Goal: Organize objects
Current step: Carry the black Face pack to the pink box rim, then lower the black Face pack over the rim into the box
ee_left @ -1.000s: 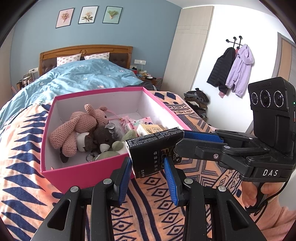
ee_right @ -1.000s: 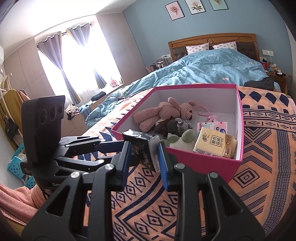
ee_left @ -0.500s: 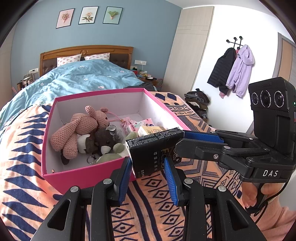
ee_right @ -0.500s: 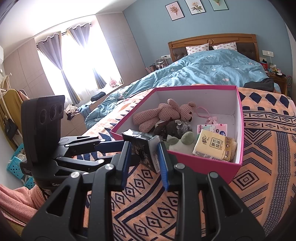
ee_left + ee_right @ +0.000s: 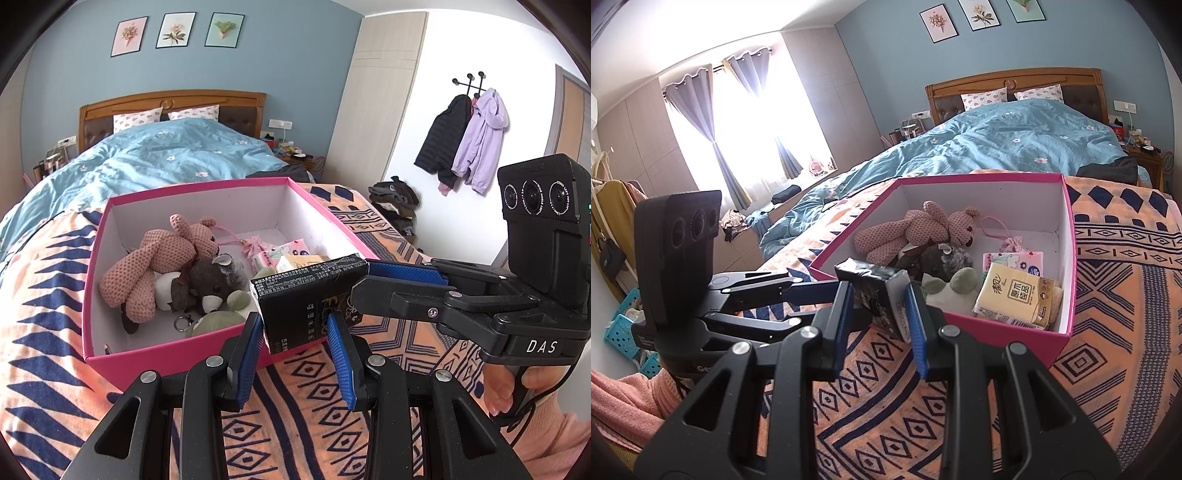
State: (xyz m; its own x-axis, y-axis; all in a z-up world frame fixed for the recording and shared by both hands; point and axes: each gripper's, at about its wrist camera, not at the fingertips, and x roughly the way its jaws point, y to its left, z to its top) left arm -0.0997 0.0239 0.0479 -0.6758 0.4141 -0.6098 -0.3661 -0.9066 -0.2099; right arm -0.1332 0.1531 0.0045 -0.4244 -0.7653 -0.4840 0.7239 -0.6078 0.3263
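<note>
A black tissue pack (image 5: pixel 308 301) is held in the air just in front of the near wall of a pink box (image 5: pixel 166 352). My left gripper (image 5: pixel 295 332) is shut on its lower end. My right gripper (image 5: pixel 881 306) is shut on the same pack (image 5: pixel 877 295) from the side, and shows in the left wrist view (image 5: pixel 388 280). The box (image 5: pixel 997 325) holds a pink knitted bunny (image 5: pixel 159 258), a dark plush toy (image 5: pixel 210 280), a green plush (image 5: pixel 218 317), a yellow tissue pack (image 5: pixel 1015 295) and a floral tissue pack (image 5: pixel 1015 258).
The box sits on an orange and navy patterned blanket (image 5: pixel 332 424) on a bed with a blue duvet (image 5: pixel 166 155). Jackets hang on a wall rack (image 5: pixel 469 136) at the right. A window with curtains (image 5: pixel 738 122) is at the left.
Both grippers and the black pack have drawn back a little from the pink box, which now looks slightly farther and higher in both views. Both grips are unchanged.
</note>
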